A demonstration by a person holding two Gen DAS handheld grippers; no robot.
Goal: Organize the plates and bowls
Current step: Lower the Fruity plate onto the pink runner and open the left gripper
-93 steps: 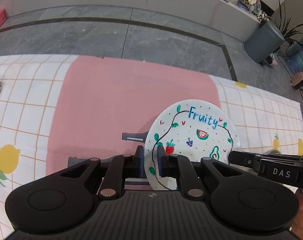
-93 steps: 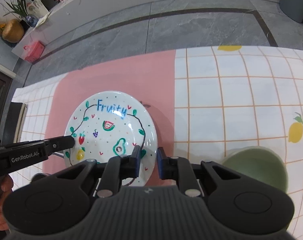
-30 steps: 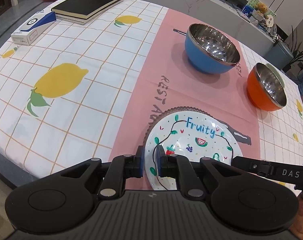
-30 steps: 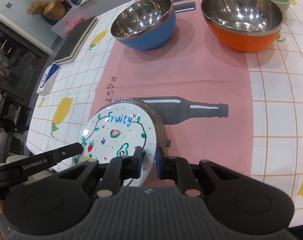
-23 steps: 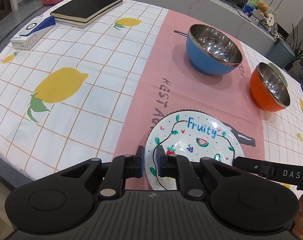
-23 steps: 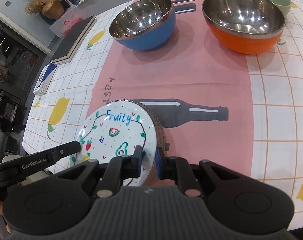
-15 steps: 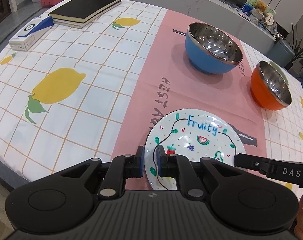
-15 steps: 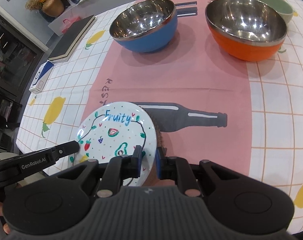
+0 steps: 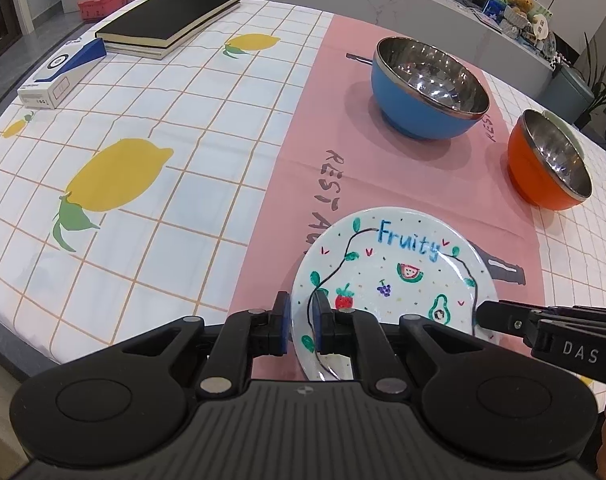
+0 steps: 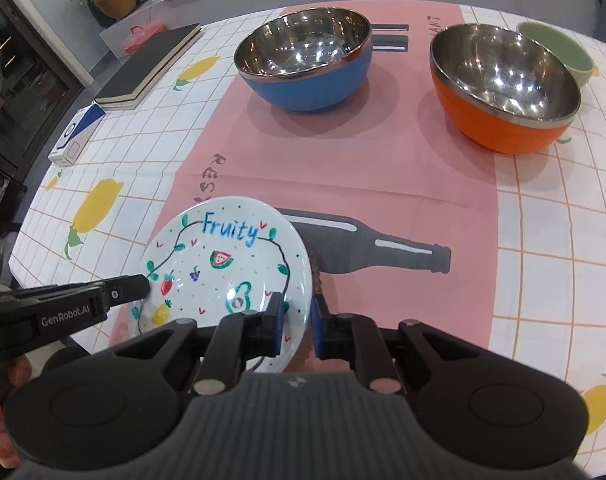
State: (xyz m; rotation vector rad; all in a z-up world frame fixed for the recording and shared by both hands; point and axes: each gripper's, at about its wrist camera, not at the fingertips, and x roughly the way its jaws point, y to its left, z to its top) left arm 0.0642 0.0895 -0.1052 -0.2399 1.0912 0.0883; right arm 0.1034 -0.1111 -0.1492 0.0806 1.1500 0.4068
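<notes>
I am pinching the plate (image 9: 387, 276) by opposite rims, left gripper (image 9: 301, 322) and right gripper (image 10: 295, 320) both clamped on it, over the brown mat (image 10: 323, 292), nearer than the blue bowl (image 10: 307, 60).

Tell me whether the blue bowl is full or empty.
Empty. The blue bowl stands upright on the pink runner, and its shiny steel inside shows only reflections in both wrist views.

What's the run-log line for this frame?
left gripper: shut on Fruity plate rim | right gripper: shut on opposite rim | blue bowl, orange bowl: untouched
</notes>
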